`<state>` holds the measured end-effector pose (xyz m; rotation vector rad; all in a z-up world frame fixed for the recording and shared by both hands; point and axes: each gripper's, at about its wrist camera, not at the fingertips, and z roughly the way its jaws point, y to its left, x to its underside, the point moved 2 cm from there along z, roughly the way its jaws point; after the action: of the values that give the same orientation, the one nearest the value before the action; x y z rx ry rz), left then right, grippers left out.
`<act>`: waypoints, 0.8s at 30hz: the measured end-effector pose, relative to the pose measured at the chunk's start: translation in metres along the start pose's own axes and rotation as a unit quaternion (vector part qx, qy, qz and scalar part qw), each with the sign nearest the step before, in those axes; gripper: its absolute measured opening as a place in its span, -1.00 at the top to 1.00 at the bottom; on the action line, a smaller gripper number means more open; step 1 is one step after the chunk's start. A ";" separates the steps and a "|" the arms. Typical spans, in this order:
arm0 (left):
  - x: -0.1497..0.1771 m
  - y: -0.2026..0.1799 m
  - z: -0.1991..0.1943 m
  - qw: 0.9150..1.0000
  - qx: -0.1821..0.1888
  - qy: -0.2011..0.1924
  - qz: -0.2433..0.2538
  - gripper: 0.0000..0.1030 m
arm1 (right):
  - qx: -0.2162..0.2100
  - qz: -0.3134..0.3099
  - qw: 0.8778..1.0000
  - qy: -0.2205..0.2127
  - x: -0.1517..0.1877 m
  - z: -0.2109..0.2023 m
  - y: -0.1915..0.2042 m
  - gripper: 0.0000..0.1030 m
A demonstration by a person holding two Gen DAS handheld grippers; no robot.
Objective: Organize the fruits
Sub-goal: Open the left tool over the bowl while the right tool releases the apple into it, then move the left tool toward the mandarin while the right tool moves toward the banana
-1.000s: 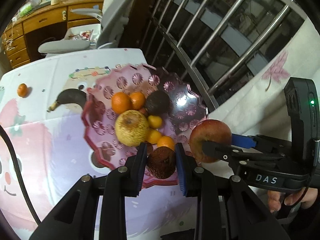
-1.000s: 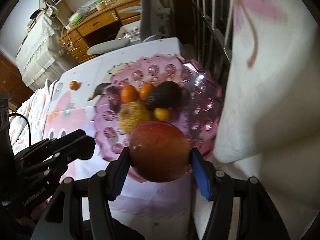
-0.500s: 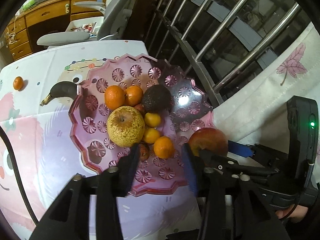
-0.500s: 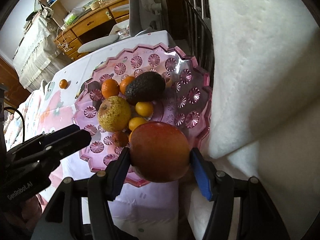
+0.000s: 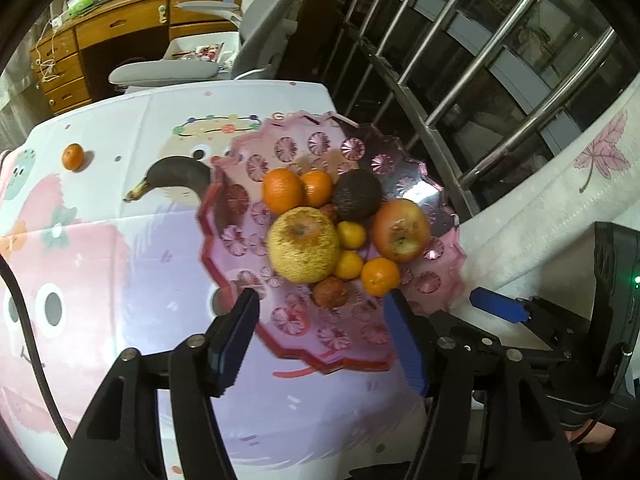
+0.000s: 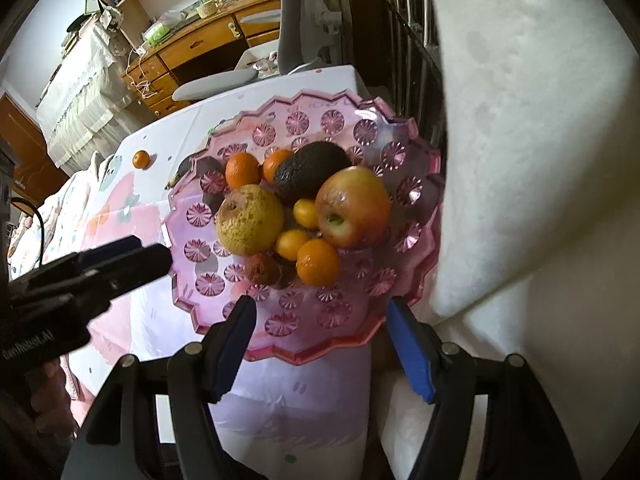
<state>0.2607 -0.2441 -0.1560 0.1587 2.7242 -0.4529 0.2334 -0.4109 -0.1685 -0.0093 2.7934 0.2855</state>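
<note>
Both tongs stand apart and are opening, nothing between the pads: the left gripper (image 5: 322,332) and the right gripper (image 6: 320,340) hang over the near rim of the pink plate (image 6: 400,316). The red apple (image 6: 354,206) lies in the plate at about three o'clock of the heap, against the avocado (image 6: 310,170) and beside the yellow pear (image 6: 250,220). Two fruits remain outside: a banana (image 5: 176,178) touching the plate's ten-o'clock rim and a small orange (image 5: 73,157) farther out. Recommended: lift clear before crossing the scalloped rim. Open cloth lies toward nine o'clock; the railing (image 5: 460,80) and white fabric (image 6: 520,160) crowd three o'clock. The dark fruit's identity is probable only.
</note>
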 end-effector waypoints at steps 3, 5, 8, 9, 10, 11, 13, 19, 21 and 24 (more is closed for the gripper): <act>0.001 0.011 -0.006 1.000 -0.007 -0.001 -0.003 -0.45 | -0.003 0.009 1.000 0.008 0.006 0.002 0.006 -0.32; 0.003 0.022 -0.012 1.000 -0.012 -0.001 -0.007 -0.53 | -0.006 0.019 1.000 0.014 0.011 0.003 0.010 -0.32; 0.007 0.039 -0.018 1.000 -0.018 0.002 -0.010 -0.60 | -0.005 0.032 0.999 0.019 0.018 0.004 0.014 -0.37; 0.008 0.045 -0.021 1.000 -0.021 0.005 -0.011 -0.61 | -0.002 0.037 0.999 0.020 0.020 0.005 0.017 -0.38; 0.010 0.049 -0.023 1.000 -0.022 0.007 -0.012 -0.65 | -0.001 0.041 0.999 0.022 0.022 0.004 0.018 -0.38; 0.012 0.056 -0.024 1.000 -0.024 0.011 -0.014 -0.68 | 0.001 0.049 0.999 0.023 0.024 0.004 0.021 -0.38; 0.014 0.070 -0.029 0.999 -0.028 0.019 -0.015 -0.69 | 0.003 0.060 0.998 0.024 0.027 0.004 0.026 -0.40; 0.023 0.118 -0.048 0.997 -0.057 0.052 -0.012 -0.70 | 0.019 0.074 0.997 0.022 0.033 -0.001 0.053 -0.45; 0.023 0.136 -0.056 0.996 -0.063 0.062 -0.011 -0.72 | 0.024 0.072 0.997 0.021 0.030 -0.001 0.065 -0.45; 0.018 0.165 -0.068 0.994 -0.077 0.074 -0.003 -0.75 | 0.033 0.062 0.997 0.021 0.024 -0.002 0.086 -0.45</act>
<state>0.2487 -0.0649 -0.1512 0.1490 2.8915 -0.2383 0.2066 -0.3265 -0.1576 0.1756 2.8479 0.2252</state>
